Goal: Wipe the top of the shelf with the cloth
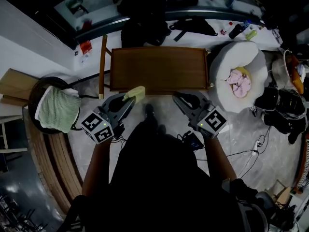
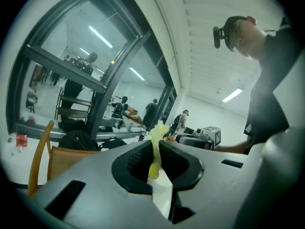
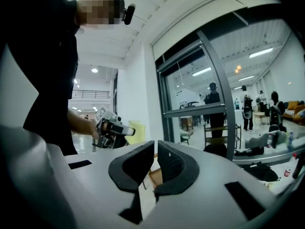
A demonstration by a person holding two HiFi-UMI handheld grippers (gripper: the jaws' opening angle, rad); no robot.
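Note:
In the head view a brown wooden shelf (image 1: 159, 67) stands ahead, its top bare. My left gripper (image 1: 126, 99) is shut on a pale yellow cloth (image 1: 136, 93), held just before the shelf's near left edge. The left gripper view shows that cloth (image 2: 155, 149) pinched between the jaws and sticking up past them. My right gripper (image 1: 181, 99) hovers near the shelf's front right, shut with nothing between its jaws (image 3: 156, 149). The right gripper view also shows the left gripper (image 3: 114, 128) with the yellow cloth (image 3: 136, 130).
A black bin holding a green towel (image 1: 58, 109) stands at the left. A white round cushion with pink cloth (image 1: 239, 79) sits to the right of the shelf. Cables (image 1: 251, 153) lie on the floor at right. Bags (image 1: 145, 23) sit behind the shelf.

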